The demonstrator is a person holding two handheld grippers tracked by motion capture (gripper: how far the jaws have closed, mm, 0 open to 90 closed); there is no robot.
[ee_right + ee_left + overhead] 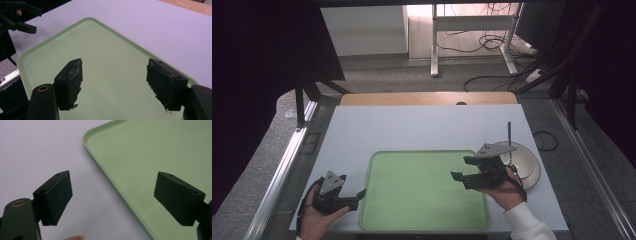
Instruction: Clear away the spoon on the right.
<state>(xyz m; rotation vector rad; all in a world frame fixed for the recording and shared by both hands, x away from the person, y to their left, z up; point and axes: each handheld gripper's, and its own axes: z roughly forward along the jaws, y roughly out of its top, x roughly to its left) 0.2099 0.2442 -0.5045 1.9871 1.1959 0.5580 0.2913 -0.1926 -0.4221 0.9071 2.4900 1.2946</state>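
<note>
The tray (427, 190), pale green and bare, lies flat on the white desk (422, 127) between the two hands, and no writing or label can be read on it. The right gripper (468, 169) hangs over the tray's right edge with its jaws apart and nothing between them; a plate (527, 162) with a dark utensil (509, 137) sits just behind it. The left gripper (353, 192) rests at the tray's left rim, jaws wide apart and empty.
</note>
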